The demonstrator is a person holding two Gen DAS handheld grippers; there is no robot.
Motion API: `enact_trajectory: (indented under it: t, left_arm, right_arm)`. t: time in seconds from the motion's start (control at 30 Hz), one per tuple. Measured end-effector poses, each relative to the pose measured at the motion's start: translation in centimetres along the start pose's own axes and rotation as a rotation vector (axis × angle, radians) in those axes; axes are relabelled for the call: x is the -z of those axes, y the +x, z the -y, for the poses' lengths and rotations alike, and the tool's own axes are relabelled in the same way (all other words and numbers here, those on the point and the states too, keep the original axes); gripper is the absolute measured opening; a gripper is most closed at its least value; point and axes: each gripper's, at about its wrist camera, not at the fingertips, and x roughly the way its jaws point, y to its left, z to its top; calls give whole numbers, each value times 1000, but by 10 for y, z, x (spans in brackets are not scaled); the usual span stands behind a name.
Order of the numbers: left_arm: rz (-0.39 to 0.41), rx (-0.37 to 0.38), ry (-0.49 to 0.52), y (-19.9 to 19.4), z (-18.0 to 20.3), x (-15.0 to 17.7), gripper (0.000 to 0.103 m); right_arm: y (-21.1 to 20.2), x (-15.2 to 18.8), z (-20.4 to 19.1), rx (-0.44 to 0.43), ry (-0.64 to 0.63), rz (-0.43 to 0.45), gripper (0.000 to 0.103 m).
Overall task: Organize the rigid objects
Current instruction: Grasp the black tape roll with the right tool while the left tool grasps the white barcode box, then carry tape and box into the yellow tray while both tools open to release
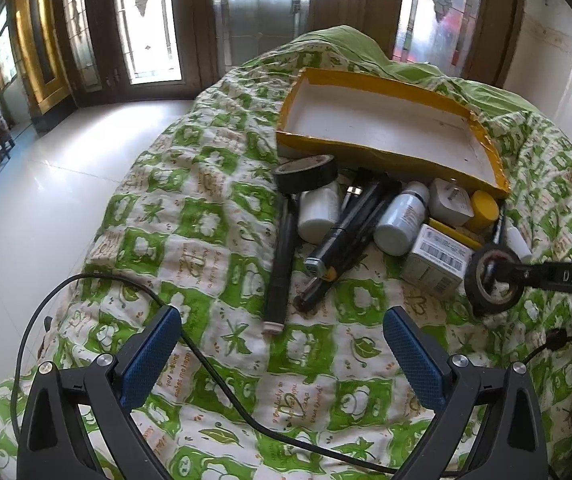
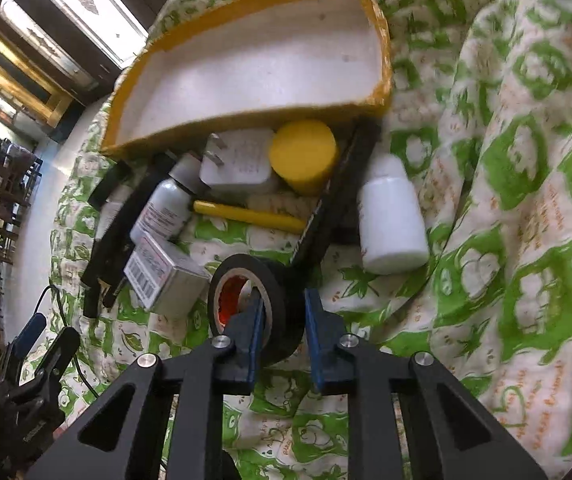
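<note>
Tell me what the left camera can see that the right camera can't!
Only the left wrist view shows a second black tape roll by the tray and the open left tongs up close over the quilt. Only the right wrist view shows the right tongs' blue pads squeezing one side of the tape roll's ring, one pad inside its hole. Both show the empty yellow tray, the yellow lid, the white charger, the barcode box and the gripped tape roll.

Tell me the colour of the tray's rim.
Yellow, around a white inside; the tray shows best in the left wrist view.
</note>
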Motion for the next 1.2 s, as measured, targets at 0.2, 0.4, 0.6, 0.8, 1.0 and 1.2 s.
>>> enact_trajectory:
  t: [0.2,0.4,0.6,0.8,1.0,1.2]
  left_arm:
    - [-48,115,47,5,22,-12,102]
    - [-81,153,166,24,64,-23,101]
    - [-109,181,294,40,98,-29,87]
    - [-141,155,324,62,107,-36,64]
    - [-113,169,316,51,105,-29,52]
    - [-104,199,217,34,79,-25,52]
  right_arm:
    - [-15,-12,-7,-23,-70,2,18]
    - [-25,-28,7,-70,-79,-8,18]
    - [-27,-34,34,-138,8,24,18]
    - [-28,-37,41,-192,65,25,18]
    - [-27,-35,42,-180,63,22,18]
    - [-25,-32,40,-162,53,51,18]
